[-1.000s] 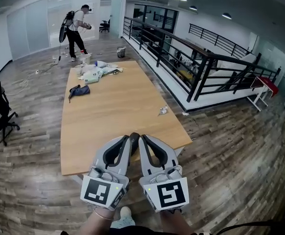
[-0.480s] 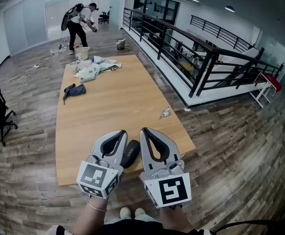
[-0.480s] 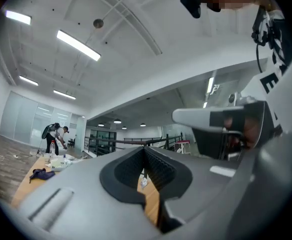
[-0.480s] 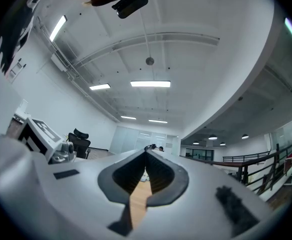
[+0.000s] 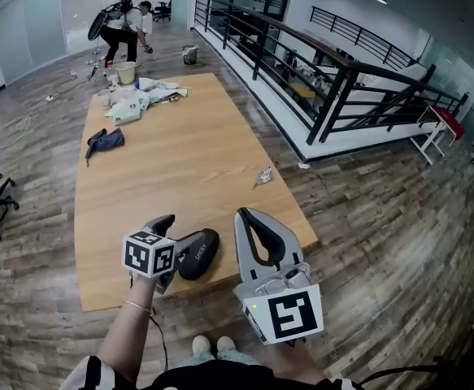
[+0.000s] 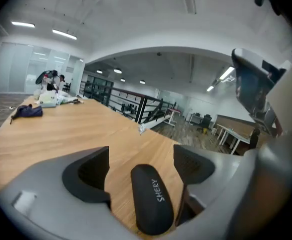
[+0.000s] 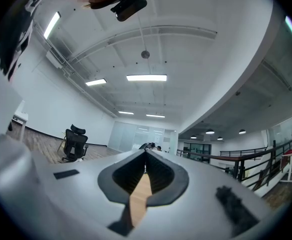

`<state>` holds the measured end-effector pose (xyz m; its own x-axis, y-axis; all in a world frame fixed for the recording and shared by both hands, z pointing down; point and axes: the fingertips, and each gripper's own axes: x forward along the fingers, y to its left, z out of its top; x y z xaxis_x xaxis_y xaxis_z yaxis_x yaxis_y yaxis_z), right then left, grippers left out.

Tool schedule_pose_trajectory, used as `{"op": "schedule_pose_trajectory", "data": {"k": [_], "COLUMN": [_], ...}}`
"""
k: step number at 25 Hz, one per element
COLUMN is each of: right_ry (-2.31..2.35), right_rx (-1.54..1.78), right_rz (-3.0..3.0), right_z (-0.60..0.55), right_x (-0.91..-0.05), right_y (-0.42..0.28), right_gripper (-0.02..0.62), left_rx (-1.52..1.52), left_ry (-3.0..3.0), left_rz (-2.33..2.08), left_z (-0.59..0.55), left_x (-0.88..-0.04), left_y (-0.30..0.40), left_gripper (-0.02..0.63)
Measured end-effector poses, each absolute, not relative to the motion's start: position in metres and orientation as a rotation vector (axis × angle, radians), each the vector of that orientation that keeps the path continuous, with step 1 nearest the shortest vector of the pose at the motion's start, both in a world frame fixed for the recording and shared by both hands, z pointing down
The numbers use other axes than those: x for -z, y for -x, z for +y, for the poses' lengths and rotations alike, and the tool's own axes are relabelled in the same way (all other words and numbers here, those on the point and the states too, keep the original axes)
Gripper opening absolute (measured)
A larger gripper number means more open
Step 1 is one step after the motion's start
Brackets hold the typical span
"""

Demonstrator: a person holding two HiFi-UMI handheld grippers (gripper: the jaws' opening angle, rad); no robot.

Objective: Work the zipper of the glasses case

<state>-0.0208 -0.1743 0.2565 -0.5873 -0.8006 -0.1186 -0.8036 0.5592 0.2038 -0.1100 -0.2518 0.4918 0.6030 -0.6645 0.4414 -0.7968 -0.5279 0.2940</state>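
Glasses case (image 5: 198, 253) lower centre: you lowered left gripper (image 6: 141, 169) around it, jaws just spread, not pinching, grasp pending; right gripper (image 7: 146, 154) stayed pressed together.

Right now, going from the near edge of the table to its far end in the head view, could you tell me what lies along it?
glasses case → small crumpled wrapper → dark blue cloth → heap of pale bags and clutter
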Motion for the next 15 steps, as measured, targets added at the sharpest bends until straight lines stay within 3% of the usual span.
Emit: {"op": "schedule_pose_trajectory", "data": {"k": [6, 15], "right_ry": [1.44, 1.471], "right_rx": [-0.325, -0.256], "right_rz": [2.778, 2.763], "right_z": [-0.184, -0.199], "right_x": [-0.271, -0.282], "right_y": [0.005, -0.018], "right_gripper": [0.008, 0.008], "left_rx": [-0.628, -0.834], "left_ry": [-2.269, -2.26], "left_rz": [-0.959, -0.799], "left_z": [-0.253, -0.243], "left_x": [-0.564, -0.605], "left_y": [0.09, 0.046], "left_gripper": [0.425, 0.443]}}
